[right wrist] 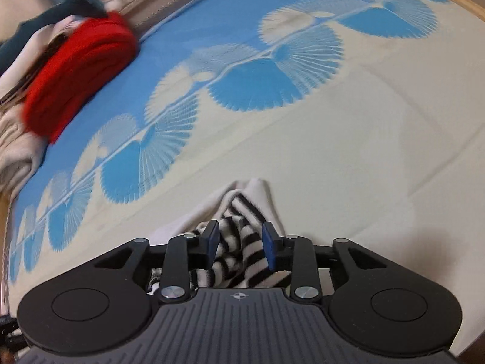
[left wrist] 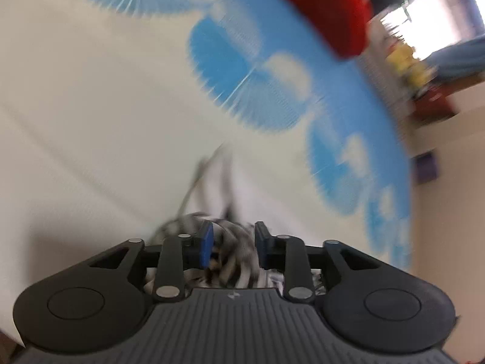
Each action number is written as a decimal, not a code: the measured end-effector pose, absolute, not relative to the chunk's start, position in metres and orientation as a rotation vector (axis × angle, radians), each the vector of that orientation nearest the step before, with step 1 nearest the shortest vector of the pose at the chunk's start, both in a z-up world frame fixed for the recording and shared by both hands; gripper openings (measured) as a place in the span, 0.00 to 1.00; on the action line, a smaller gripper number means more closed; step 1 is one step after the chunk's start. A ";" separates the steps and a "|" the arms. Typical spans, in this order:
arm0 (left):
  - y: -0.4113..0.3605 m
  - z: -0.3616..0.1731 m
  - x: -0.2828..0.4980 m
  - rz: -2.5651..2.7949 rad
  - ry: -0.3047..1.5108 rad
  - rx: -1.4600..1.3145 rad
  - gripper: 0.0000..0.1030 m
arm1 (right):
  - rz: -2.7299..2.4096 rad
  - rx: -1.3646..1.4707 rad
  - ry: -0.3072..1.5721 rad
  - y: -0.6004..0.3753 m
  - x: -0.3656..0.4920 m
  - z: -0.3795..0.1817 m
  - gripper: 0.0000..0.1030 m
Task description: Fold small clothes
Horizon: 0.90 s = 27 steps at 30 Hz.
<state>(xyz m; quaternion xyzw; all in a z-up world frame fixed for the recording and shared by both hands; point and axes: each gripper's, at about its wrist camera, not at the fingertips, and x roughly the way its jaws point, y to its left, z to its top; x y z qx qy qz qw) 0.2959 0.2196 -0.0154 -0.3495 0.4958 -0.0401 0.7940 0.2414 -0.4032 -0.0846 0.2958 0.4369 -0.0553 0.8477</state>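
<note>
The striped garment (right wrist: 239,254), black and white with a plain cream part (right wrist: 257,194) rising to a peak beyond the fingertips, lies bunched on the bedspread (right wrist: 348,151) directly under and between the blue pads (right wrist: 270,247) of the right gripper (right wrist: 241,244). The jaws stand apart with a clear gap, and the cloth fills the space between them without either pad visibly pressing into it, so the grip looks loose rather than pinching. The right gripper points steeply down at the bedspread's cream area, on the near side of the band of blue fan patterns (right wrist: 251,88); a red folded cloth (right wrist: 78,72) sits on a pile of pale clothes (right wrist: 18,151) at the far left edge of the bed. In the left wrist view everything is smeared by motion blur. The left gripper (left wrist: 233,244) also tilts steeply down, rolled so the bedspread (left wrist: 91,106) runs slantwise across the view, its blue border sweeping to the right edge. Its jaws are likewise spread, with the same striped cloth (left wrist: 230,261) bunched between and below the blue pads (left wrist: 206,242); whether the pads touch it cannot be told through the blur. Thin dark strands (left wrist: 212,176) trail from the bunch across the cream surface. The red cloth (left wrist: 327,9) shows at the far edge.
</note>
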 end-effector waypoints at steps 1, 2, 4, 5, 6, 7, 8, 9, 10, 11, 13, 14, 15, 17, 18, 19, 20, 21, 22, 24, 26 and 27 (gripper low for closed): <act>0.219 -0.007 0.294 -0.114 1.027 -0.737 0.41 | -0.091 0.627 0.899 -0.403 0.240 -0.080 0.33; 0.218 -0.001 0.292 -0.139 1.009 -0.705 0.42 | -0.055 0.596 0.879 -0.400 0.238 -0.074 0.33; 0.207 0.004 0.288 -0.202 1.012 -0.595 0.44 | 0.011 0.471 0.847 -0.389 0.235 -0.064 0.36; 0.202 0.003 0.286 -0.231 1.037 -0.530 0.46 | 0.048 0.378 0.839 -0.380 0.232 -0.061 0.39; 0.195 0.000 0.284 -0.253 1.064 -0.462 0.46 | 0.075 0.308 0.846 -0.375 0.230 -0.061 0.40; 0.188 -0.001 0.281 -0.265 1.075 -0.398 0.47 | 0.104 0.245 0.857 -0.370 0.226 -0.062 0.41; 0.182 -0.002 0.278 -0.271 1.076 -0.327 0.49 | 0.131 0.185 0.866 -0.364 0.222 -0.065 0.41; 0.177 -0.003 0.273 -0.271 1.070 -0.259 0.53 | 0.158 0.129 0.868 -0.358 0.217 -0.068 0.41; 0.174 -0.005 0.269 -0.267 1.061 -0.205 0.54 | 0.178 0.084 0.870 -0.354 0.211 -0.072 0.42; 0.172 -0.008 0.263 -0.261 1.056 -0.167 0.57 | 0.191 0.035 0.873 -0.348 0.208 -0.075 0.43; 0.166 -0.013 0.259 -0.251 1.048 -0.105 0.57 | 0.212 -0.051 0.868 -0.338 0.203 -0.081 0.45; 0.164 -0.015 0.259 -0.251 1.037 -0.090 0.59 | 0.224 -0.102 0.857 -0.331 0.200 -0.082 0.49; 0.161 -0.016 0.259 -0.253 1.023 -0.083 0.60 | 0.236 -0.144 0.843 -0.325 0.199 -0.084 0.51; 0.155 -0.019 0.261 -0.256 1.008 -0.058 0.60 | 0.262 -0.214 0.813 -0.313 0.197 -0.087 0.58; 0.152 -0.020 0.264 -0.257 1.005 -0.042 0.60 | 0.269 -0.245 0.807 -0.308 0.197 -0.089 0.58; 0.147 -0.022 0.266 -0.257 1.002 -0.026 0.60 | 0.269 -0.279 0.803 -0.304 0.199 -0.093 0.58; 0.144 -0.025 0.269 -0.255 1.000 -0.013 0.60 | 0.265 -0.318 0.798 -0.299 0.200 -0.096 0.58; 0.141 -0.028 0.271 -0.254 0.999 -0.004 0.60 | 0.260 -0.351 0.789 -0.295 0.201 -0.099 0.58; 0.138 -0.031 0.274 -0.251 0.999 0.005 0.60 | 0.255 -0.372 0.777 -0.292 0.202 -0.100 0.58; 0.133 -0.037 0.280 -0.249 0.993 0.017 0.59 | 0.238 -0.404 0.752 -0.289 0.207 -0.104 0.58; 0.129 -0.039 0.286 -0.244 0.977 0.030 0.53 | 0.235 -0.431 0.742 -0.286 0.213 -0.108 0.56; 0.127 -0.039 0.289 -0.243 0.962 0.033 0.38 | 0.237 -0.430 0.739 -0.284 0.216 -0.108 0.55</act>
